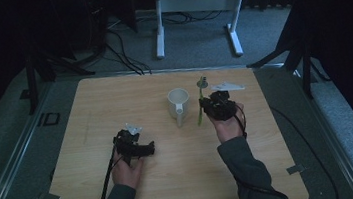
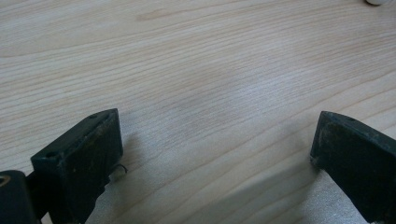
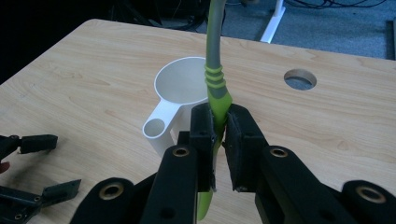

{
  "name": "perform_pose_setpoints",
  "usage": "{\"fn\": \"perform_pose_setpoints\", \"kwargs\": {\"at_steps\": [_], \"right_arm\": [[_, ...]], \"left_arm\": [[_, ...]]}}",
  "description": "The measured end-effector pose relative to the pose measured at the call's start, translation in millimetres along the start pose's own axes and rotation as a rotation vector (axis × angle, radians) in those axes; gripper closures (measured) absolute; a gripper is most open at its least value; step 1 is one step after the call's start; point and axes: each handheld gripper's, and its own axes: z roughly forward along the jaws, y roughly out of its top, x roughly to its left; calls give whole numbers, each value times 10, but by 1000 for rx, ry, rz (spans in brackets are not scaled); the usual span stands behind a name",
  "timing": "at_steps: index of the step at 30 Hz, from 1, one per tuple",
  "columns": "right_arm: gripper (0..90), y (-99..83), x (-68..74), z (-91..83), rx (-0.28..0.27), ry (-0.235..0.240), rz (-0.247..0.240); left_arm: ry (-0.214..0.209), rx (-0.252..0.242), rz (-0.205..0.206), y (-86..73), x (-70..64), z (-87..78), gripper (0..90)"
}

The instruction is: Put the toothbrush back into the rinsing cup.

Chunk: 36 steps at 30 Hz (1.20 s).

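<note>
In the high view, the right hand-held gripper (image 1: 214, 106) sits over the right half of the wooden bench (image 1: 114, 101), held in the person's right hand (image 1: 229, 126). It is clamped on a green-handled tool (image 1: 199, 106) that stands nearly upright, its grey upper end rising beyond the jaws and its green lower end dropping towards the bench. Just to the left of this hand-held gripper stands a white cup (image 1: 178, 103) with its handle pointing towards the person. The left hand-held gripper (image 1: 137, 146) rests well to the left of the cup, low over the bench, in the left hand (image 1: 126, 171), with its jaws pointing right.

In the left gripper view, the two black jaws stand wide apart with bare bench (image 2: 196, 70) between and beyond them; nothing is held. A sliver of something white (image 2: 375, 2) shows at the far top right corner.

In the right gripper view, the jaws are closed on the tool (image 3: 217, 95), pinching its green grip; the grey shaft climbs straight up out of the picture. The cup (image 3: 180, 88) stands just beyond the jaws, to their left, its open mouth up and its handle with a round hole reaching towards the hand-held gripper. A round hole (image 3: 300, 79) in the bench lies farther off to the right. The left hand-held gripper (image 3: 32, 144) shows at the lower left.
</note>
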Motion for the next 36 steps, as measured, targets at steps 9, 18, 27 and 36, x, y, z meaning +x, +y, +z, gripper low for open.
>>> {"fn": "perform_pose_setpoints", "kwargs": {"at_steps": [9,18,27,36], "right_arm": [[815,16,-13,-7,-25,2,1],[816,45,7,-38,-70,1,-3],[815,66,-8,-48,-97,-5,2],[815,86,-2,-58,-119,-4,0]], "left_arm": [[0,1,1,0,1,-1,24],[0,0,1,0,1,0,24],[0,0,1,0,1,0,24],[0,0,1,0,1,0,24]]}}
